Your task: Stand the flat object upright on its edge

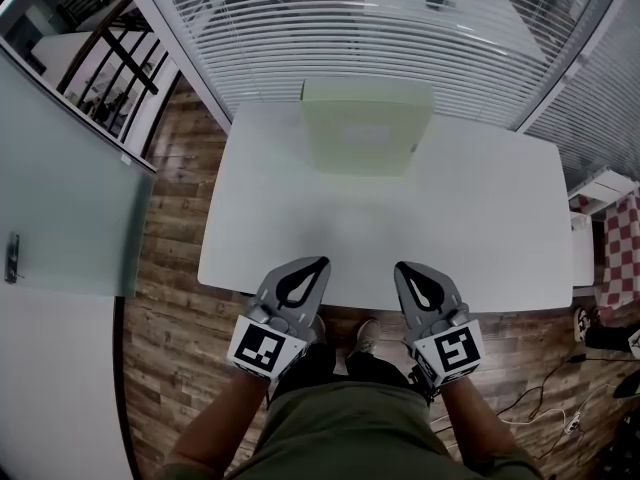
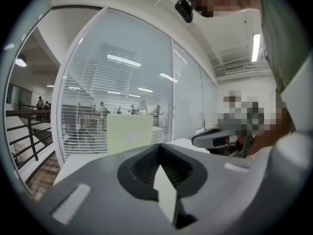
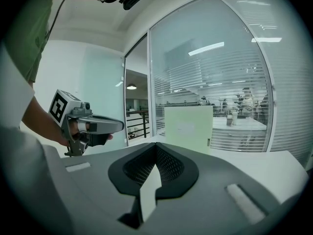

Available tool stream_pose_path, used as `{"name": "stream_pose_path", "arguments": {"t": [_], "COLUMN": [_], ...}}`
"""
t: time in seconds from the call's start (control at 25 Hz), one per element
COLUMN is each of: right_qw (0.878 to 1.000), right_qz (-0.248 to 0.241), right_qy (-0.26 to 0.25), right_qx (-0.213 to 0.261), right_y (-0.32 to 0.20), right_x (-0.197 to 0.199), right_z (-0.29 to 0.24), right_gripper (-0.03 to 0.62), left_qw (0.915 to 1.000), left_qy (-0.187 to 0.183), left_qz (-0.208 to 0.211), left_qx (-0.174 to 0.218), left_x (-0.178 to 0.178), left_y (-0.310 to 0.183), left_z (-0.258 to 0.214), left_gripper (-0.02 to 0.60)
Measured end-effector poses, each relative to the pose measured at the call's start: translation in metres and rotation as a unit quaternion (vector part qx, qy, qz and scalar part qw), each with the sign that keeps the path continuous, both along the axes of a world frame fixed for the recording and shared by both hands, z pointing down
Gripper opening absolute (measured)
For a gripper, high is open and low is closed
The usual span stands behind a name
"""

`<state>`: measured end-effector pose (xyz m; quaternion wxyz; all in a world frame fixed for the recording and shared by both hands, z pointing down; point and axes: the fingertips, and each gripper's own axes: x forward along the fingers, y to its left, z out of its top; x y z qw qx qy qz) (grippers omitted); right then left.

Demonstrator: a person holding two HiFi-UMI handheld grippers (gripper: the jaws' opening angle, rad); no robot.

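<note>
The flat object (image 1: 366, 128) is a pale green panel that stands upright at the far edge of the white table (image 1: 470, 228), close to the glass wall. It also shows ahead in the left gripper view (image 2: 129, 133) and the right gripper view (image 3: 188, 126). My left gripper (image 1: 319, 262) and right gripper (image 1: 400, 266) hover side by side over the table's near edge, far from the panel. Both are shut with nothing between the jaws. Each also shows in its own view, the left gripper (image 2: 159, 146) and the right gripper (image 3: 155, 145).
A glass wall with blinds (image 1: 330, 28) runs behind the table. A frosted glass door (image 1: 60, 198) stands at the left. Wooden floor (image 1: 175, 348) surrounds the table. Cables (image 1: 545, 398) lie on the floor at the right.
</note>
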<state>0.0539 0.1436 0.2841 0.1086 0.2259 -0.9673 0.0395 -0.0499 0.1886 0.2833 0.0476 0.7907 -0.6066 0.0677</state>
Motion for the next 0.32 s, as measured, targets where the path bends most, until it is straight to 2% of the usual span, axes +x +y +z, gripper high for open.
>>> {"name": "stream_pose_path", "arguments": {"t": [0.32], "right_qw": [1.000], "right_qz": [-0.004], "right_qy": [0.000], "right_qx": [-0.005], "right_y": [-0.0014], "right_x": [0.0032], "right_z": [0.0020], "right_gripper": [0.009], "left_qw": [0.9999], "left_qy": [0.015], "left_qz": [-0.004], "left_qx": [-0.003], "left_x": [0.0079], "left_y": [0.0004], "left_z": [0.0001], "left_gripper": [-0.002]}}
